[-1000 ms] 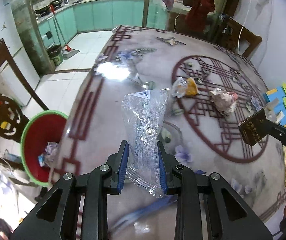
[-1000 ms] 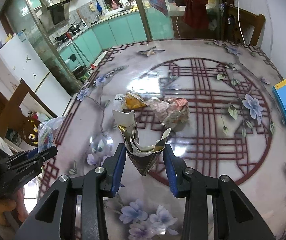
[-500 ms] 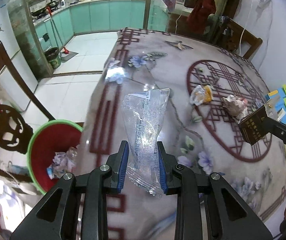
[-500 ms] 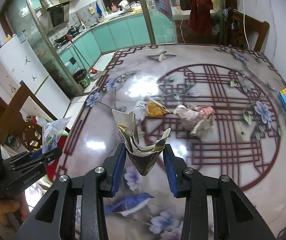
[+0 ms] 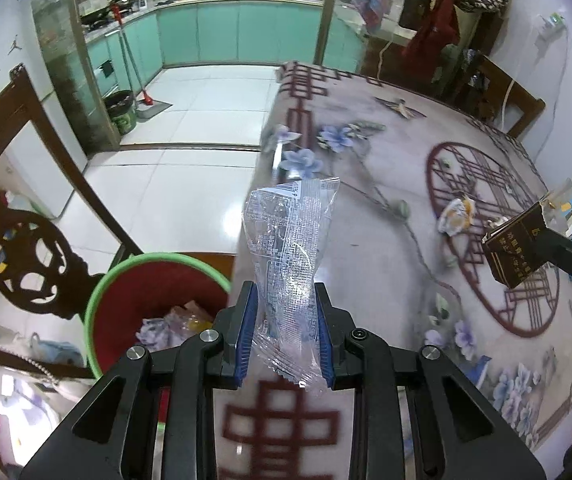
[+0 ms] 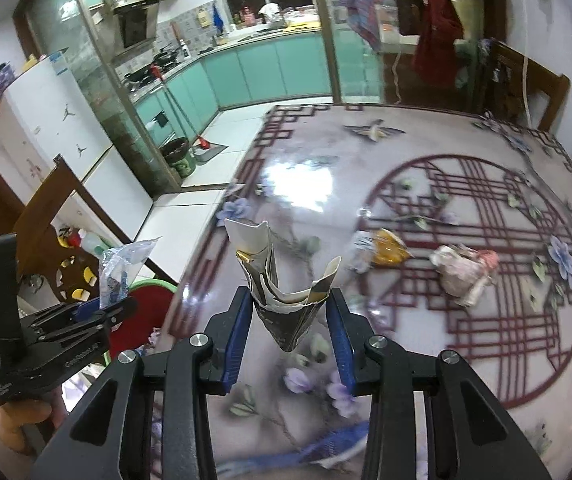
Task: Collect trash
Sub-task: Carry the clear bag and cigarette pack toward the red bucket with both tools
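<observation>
Beside the table's near edge, the left gripper [image 5: 284, 334] has its blue pads pinched on a clear crinkled plastic wrapper [image 5: 291, 260] standing upright, close to the red bin with a green rim [image 5: 126, 276] on the floor. Over the glossy flower-patterned table [image 6: 426, 184], the right gripper [image 6: 291, 334] is clamped on a crushed dark cardboard packet [image 6: 286, 304]. On the tabletop lie a yellow-and-white wrapper [image 6: 382, 250] and a crumpled pinkish paper wad [image 6: 466, 270]

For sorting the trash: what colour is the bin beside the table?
The bin is red inside with a green rim, clearest in the left wrist view.
</observation>
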Demonstrator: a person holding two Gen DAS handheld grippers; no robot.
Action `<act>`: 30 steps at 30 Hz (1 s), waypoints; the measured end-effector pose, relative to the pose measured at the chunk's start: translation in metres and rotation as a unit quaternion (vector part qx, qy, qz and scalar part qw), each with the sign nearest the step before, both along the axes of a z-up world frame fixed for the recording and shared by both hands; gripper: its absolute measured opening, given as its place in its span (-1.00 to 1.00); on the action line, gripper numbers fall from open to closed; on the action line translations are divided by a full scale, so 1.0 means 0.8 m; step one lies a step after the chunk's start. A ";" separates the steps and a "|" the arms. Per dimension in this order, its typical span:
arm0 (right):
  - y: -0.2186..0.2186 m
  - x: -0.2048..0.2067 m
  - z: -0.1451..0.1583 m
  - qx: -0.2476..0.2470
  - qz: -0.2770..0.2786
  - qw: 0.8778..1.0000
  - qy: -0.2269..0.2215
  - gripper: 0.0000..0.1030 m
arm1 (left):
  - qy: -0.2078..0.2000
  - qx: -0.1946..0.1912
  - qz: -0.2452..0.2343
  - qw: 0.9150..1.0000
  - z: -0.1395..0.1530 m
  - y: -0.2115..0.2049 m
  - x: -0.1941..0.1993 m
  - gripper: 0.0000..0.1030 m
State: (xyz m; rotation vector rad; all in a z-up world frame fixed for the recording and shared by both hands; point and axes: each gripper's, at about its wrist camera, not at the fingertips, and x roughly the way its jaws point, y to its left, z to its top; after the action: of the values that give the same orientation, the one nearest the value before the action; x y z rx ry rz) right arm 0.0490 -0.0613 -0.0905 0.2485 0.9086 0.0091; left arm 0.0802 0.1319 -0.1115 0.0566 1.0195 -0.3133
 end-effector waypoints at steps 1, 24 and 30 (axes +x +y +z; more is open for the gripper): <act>0.008 0.005 0.000 0.000 0.005 1.000 0.000 -0.32 | 0.001 0.000 0.003 1.000 -0.001 0.004 0.003 -0.50; 0.157 0.072 -0.016 0.006 0.131 0.991 0.008 -0.32 | 0.029 0.016 0.113 0.993 -0.036 0.134 0.031 -0.50; 0.186 0.080 -0.020 0.004 0.160 0.987 0.013 -0.32 | 0.043 0.024 0.139 0.989 -0.051 0.163 0.029 -0.50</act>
State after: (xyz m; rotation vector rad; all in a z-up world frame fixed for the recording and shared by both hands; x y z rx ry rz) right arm 0.1133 0.0877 -0.1068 0.1070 0.9668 0.3075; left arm 0.1037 0.2621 -0.1521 -0.0560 1.1051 -0.0374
